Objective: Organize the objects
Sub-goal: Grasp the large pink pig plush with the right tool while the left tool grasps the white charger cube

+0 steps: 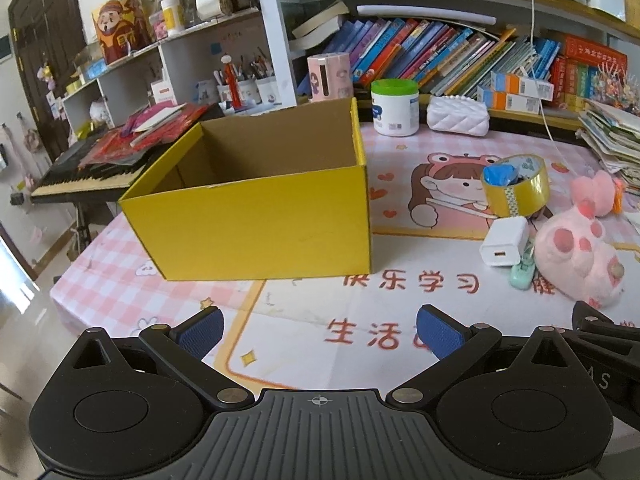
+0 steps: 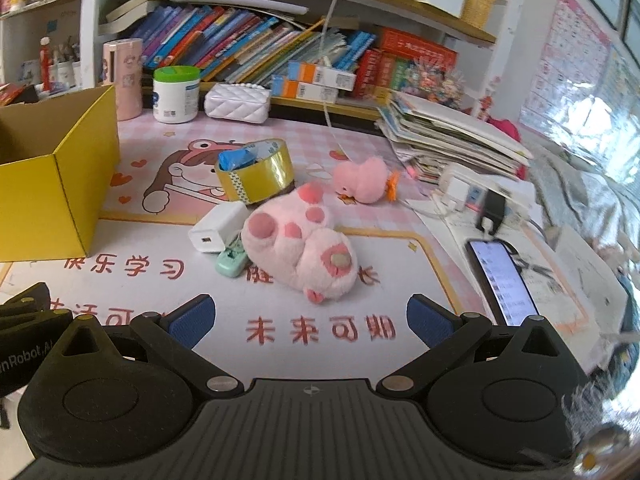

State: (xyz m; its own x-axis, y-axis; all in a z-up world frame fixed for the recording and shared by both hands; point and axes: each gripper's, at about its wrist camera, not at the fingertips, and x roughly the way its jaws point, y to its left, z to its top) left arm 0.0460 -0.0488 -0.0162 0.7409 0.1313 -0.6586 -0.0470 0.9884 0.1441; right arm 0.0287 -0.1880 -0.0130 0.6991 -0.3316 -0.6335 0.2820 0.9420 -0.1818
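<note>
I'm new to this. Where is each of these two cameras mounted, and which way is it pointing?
Left wrist view: sits on the left gripper, looking forward along its open fingers at the yellow cardboard box; the right gripper's edge shows at its right.
Right wrist view: sits on the right gripper, facing the pink plush toy and the phone; the left gripper's edge shows at its left.
Shared: box, plush toy, tape roll, white charger, bookshelf.
</note>
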